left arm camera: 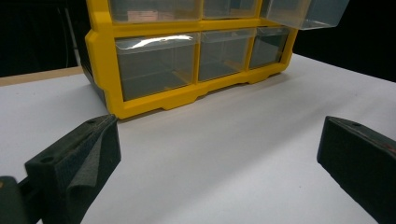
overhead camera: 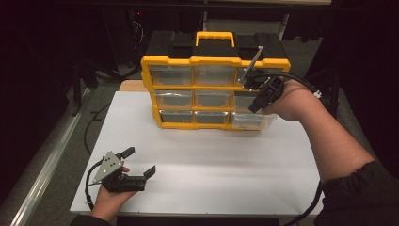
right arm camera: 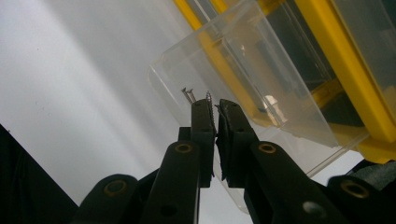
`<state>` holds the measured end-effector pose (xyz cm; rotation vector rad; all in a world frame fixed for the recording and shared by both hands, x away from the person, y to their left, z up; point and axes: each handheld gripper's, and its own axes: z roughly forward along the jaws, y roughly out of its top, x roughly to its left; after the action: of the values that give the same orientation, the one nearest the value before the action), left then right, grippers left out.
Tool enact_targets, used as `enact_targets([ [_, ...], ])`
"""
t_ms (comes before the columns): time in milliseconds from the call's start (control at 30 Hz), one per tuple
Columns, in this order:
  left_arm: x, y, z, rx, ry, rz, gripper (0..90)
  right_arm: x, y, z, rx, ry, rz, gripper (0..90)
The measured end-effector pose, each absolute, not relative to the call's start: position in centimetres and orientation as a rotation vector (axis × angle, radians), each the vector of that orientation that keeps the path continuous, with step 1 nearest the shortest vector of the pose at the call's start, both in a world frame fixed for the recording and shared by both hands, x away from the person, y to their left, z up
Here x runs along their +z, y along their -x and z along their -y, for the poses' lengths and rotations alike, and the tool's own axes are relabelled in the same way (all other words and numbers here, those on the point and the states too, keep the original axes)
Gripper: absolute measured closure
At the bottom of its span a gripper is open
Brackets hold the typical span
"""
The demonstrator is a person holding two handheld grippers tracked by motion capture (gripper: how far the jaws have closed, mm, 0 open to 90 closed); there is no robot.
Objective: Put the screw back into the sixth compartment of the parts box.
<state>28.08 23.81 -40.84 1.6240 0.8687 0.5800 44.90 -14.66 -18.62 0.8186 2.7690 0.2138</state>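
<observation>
A yellow organiser (overhead camera: pixel 214 60) with clear drawers stands at the back of the white table (overhead camera: pixel 211 160). Its bottom-right drawer (overhead camera: pixel 251 120) is pulled out. My right gripper (overhead camera: pixel 253 106) hangs over that drawer (right arm camera: pixel 261 70), shut on a small dark screw (right arm camera: pixel 209 100) that stands upright between its jaws. Two more screws (right arm camera: pixel 188 94) lie inside the drawer near its front wall. My left gripper (overhead camera: pixel 139 161) rests low at the table's front left, open with nothing between its fingers (left arm camera: pixel 88 144), and faces the organiser (left arm camera: pixel 154 100).
A black case with a yellow handle (overhead camera: pixel 215 37) sits behind and on top of the organiser. The other drawers (left arm camera: pixel 154 63) are pushed in. The table's left edge (overhead camera: pixel 91 155) drops to a grey floor with cables.
</observation>
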Motion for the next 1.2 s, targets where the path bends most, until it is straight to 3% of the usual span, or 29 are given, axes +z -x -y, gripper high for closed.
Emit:
enact_targets([
  [1200,-40.8,-28.0,-23.9,0.583,-1.621,-0.871,0.1,-20.1,-46.8,14.4,0.214,-0.88,-2.738,87.2],
])
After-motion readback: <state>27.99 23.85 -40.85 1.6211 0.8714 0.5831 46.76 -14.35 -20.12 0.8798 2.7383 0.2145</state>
